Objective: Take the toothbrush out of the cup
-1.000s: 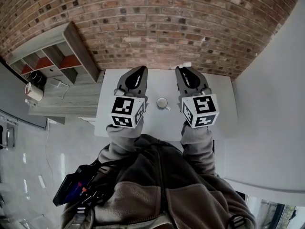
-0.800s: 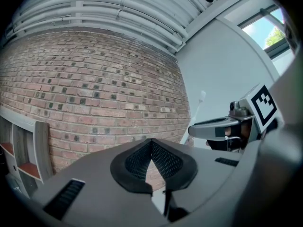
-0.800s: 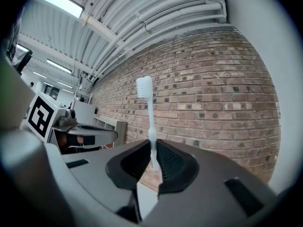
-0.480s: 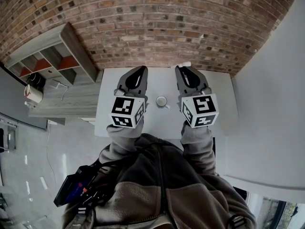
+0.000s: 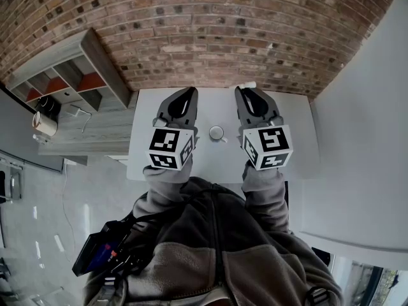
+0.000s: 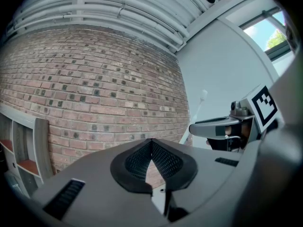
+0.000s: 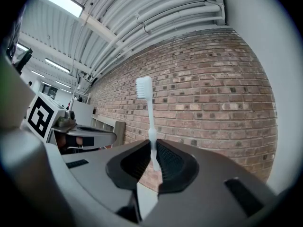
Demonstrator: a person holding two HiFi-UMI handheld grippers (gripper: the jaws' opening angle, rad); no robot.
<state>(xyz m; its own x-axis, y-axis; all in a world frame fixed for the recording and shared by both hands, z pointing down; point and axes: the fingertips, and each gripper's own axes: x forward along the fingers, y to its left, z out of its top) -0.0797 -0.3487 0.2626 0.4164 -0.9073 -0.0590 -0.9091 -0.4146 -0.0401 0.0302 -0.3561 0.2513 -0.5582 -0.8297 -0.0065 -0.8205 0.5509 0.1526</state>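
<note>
A small white cup [image 5: 217,133] stands on the white table [image 5: 294,139], between my two grippers. My right gripper [image 5: 245,92] is shut on the handle of a white toothbrush [image 7: 150,122], which stands upright above the jaws with its bristle head on top. The toothbrush [image 5: 249,85] is clear of the cup, to the cup's right and beyond it. My left gripper [image 5: 186,92] hovers left of the cup, its jaws closed tip to tip with nothing between them. The left gripper view also catches the toothbrush [image 6: 198,104] sticking up from the right gripper [image 6: 218,126].
A brick wall [image 5: 210,30] runs right behind the table's far edge. A grey shelf unit [image 5: 76,75] with orange compartments stands to the left. A white wall [image 5: 363,107] closes the right side. The person's grey fleece sleeves [image 5: 255,190] reach over the near edge.
</note>
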